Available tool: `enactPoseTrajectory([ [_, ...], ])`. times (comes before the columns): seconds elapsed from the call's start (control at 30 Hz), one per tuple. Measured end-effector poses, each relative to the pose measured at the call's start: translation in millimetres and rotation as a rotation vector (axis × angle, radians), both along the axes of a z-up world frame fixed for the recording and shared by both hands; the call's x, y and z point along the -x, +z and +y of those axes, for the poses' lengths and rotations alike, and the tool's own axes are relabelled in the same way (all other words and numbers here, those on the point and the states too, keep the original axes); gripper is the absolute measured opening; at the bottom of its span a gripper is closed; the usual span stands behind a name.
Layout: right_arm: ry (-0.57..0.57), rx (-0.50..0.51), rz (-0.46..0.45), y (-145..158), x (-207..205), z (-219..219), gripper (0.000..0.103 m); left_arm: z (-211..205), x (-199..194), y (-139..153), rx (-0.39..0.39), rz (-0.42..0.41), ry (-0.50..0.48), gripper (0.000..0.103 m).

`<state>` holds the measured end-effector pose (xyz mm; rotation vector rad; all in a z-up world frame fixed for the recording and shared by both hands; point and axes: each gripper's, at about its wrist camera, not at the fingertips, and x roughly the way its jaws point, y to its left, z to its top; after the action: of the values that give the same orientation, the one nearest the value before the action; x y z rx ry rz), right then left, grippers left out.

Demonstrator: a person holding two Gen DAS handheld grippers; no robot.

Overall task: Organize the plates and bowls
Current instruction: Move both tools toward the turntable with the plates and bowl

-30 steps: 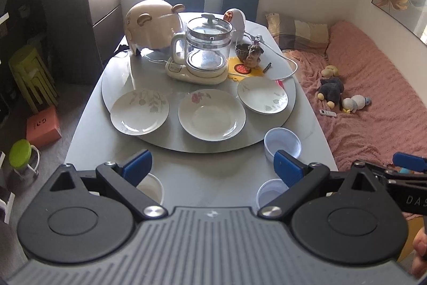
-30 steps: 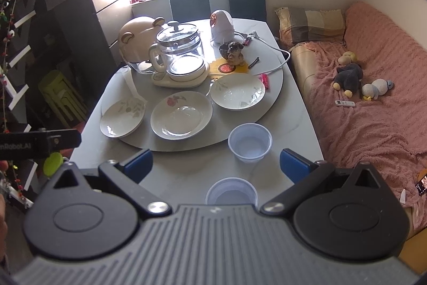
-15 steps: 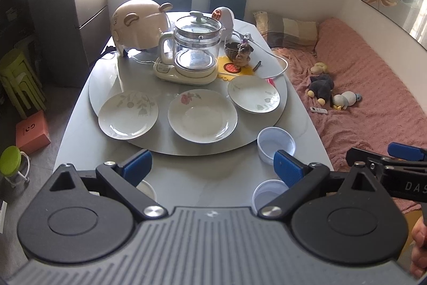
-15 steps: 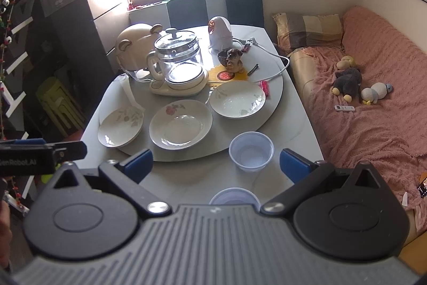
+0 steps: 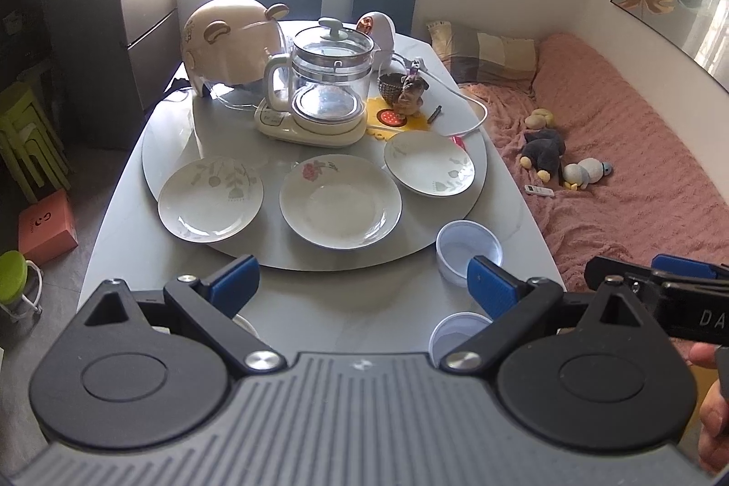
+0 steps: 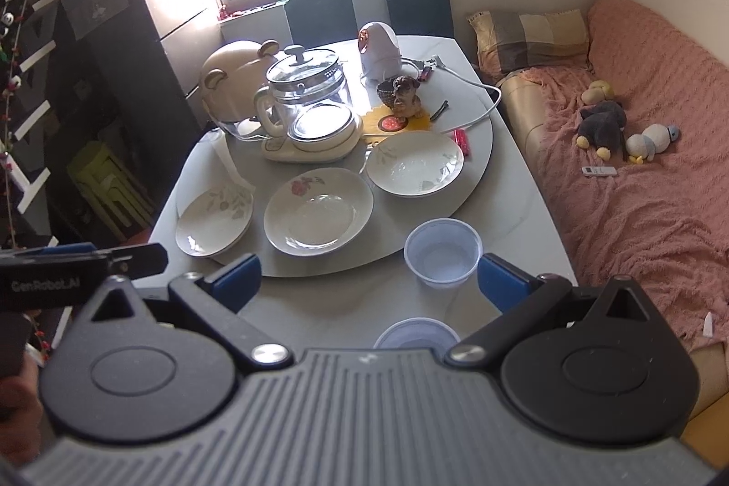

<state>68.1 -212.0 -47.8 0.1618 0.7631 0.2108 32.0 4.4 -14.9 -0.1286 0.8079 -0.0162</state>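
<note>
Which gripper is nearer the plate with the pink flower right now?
Neither clearly. The plate with the pink flower lies ahead of the open left gripper and ahead, slightly left, of the open right gripper. Both hang over the table's near edge.

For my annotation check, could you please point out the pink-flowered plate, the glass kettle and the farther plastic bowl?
pink-flowered plate (image 5: 340, 208): left wrist view, bare centre.
glass kettle (image 5: 331, 69): left wrist view, glass body.
farther plastic bowl (image 6: 443, 252): right wrist view, inside bottom.

Both claws, the left claw (image 5: 363, 285) and the right claw (image 6: 370, 276), have drawn back from the bench (image 5: 346, 317) toward its near edge, nothing else disturbed.
</note>
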Motion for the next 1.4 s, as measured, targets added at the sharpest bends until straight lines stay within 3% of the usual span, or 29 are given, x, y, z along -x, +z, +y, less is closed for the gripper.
enactPoseTrajectory([
  [0.17, -0.027, 0.018, 0.000, -5.0, -1.8, 6.7, 0.103, 7.9, -6.3, -7.9, -0.006, 0.026, 0.001, 0.099],
  [0.43, -0.092, 0.020, 0.025, -12.3, 3.8, 15.5, 0.103, 17.2, -10.2, -8.5, -0.015, -0.004, -0.040, 0.099],
  [0.63, -0.171, 0.046, -0.049, -12.8, 10.8, 22.6, 0.103, 21.3, -15.2, -19.6, -0.034, -0.017, -0.099, 0.099],
  [0.8, -0.194, 0.041, 0.000, -17.7, 14.0, 22.9, 0.103, 21.8, -7.1, -17.6, -0.054, -0.040, -0.127, 0.099],
  [0.93, -0.202, 0.068, 0.022, -25.6, 16.2, 22.3, 0.103, 21.4, -11.1, -24.0, -0.019, -0.021, -0.147, 0.099],
  [1.17, -0.207, 0.047, 0.040, -41.8, -13.0, 10.4, 0.103, 5.1, -52.5, -37.3, 0.011, -0.008, -0.145, 0.099],
  [1.4, -0.143, 0.046, 0.057, -51.9, -69.6, -5.1, 0.103, -27.0, -108.3, -40.2, -0.025, 0.020, -0.130, 0.099],
])
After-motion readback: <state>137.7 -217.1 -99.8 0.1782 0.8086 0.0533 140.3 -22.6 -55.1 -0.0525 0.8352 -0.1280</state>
